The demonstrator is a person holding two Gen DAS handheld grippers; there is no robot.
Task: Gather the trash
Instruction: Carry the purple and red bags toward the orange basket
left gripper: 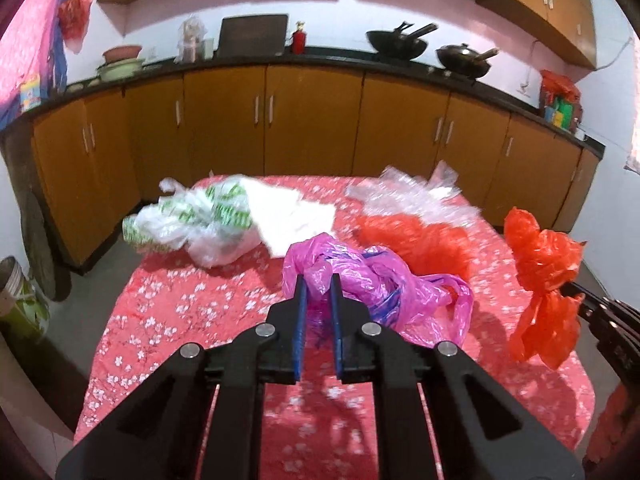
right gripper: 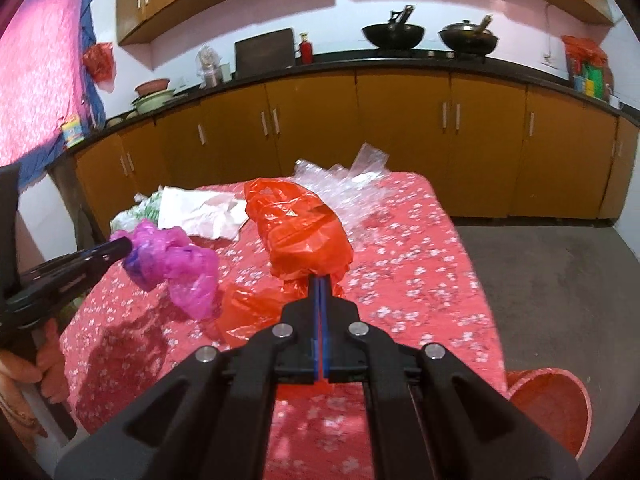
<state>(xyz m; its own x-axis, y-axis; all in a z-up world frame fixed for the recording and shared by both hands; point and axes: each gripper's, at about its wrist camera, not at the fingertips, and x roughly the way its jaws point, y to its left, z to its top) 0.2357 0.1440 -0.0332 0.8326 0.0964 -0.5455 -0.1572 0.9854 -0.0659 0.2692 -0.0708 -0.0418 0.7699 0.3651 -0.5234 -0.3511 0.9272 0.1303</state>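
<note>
- Plastic litter is lying across a worktop (left gripper: 168,320) that is wearing a red flowered cloth.
- The left hand-held gripper (left gripper: 319,280) is pinching a pink plastic bag (left gripper: 372,276) between narrow jaws; in the right wrist view the bag is hanging clear of the cloth.
- The right hand-held gripper (right gripper: 322,280) is clamping a red plastic bag (right gripper: 296,228) with its jaws nearly together, the bag bunching above and below the fingertips.
- A second red bag (left gripper: 412,240), a clear crumpled wrapper (left gripper: 412,196), a white paper sheet (left gripper: 296,212) and a white bag with green print (left gripper: 200,224) are resting toward the far edge of the cloth.
- A red bucket (right gripper: 552,400) is standing on the floor just beside the worktop's near right corner.
</note>
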